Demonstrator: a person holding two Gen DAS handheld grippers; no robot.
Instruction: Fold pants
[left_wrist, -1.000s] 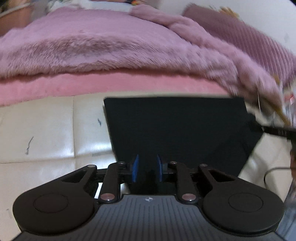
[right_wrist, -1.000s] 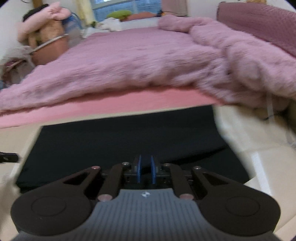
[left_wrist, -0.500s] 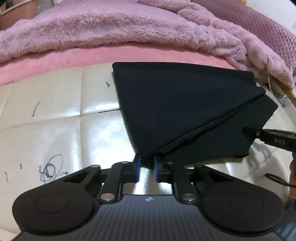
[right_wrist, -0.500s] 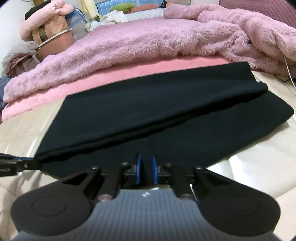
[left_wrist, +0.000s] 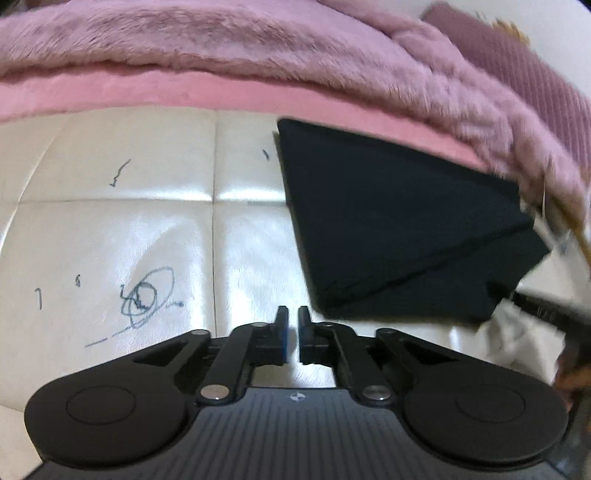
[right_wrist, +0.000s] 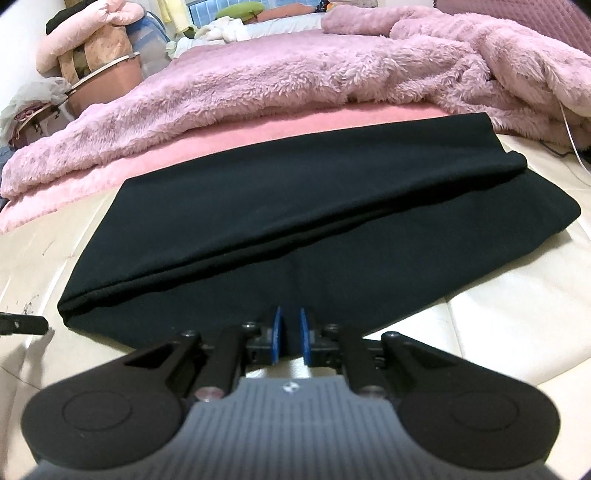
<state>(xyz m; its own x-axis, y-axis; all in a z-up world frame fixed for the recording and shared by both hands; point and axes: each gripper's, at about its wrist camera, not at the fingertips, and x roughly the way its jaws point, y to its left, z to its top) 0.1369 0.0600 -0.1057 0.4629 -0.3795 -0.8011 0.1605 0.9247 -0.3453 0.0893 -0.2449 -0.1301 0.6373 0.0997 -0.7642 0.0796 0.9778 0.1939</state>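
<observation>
The black pants (left_wrist: 388, 229) lie folded on the cream padded surface (left_wrist: 110, 229), the upper layer slanting across the lower one (right_wrist: 295, 206). My left gripper (left_wrist: 293, 321) hovers just left of the pants' near left corner. Its jaws are opening, with a narrow gap and nothing between them. My right gripper (right_wrist: 290, 321) sits at the pants' near edge, its jaws closing with black cloth between the blue pads. The right gripper's finger (left_wrist: 543, 310) shows at the left wrist view's right edge, and the left gripper's tip (right_wrist: 22, 324) shows at the right wrist view's left edge.
A fluffy pink blanket (right_wrist: 295, 74) is piled on a pink sheet right behind the pants. Pen scribbles (left_wrist: 147, 295) mark the cream surface (right_wrist: 498, 332). Bags and a cushion (right_wrist: 99, 62) stand at the far left. A thin cable (right_wrist: 569, 129) runs at the right.
My left gripper has let go of the pants' corner and shifted left onto bare cream surface. The folded layer has come down flat. My right gripper lowered, then stayed at the near edge.
</observation>
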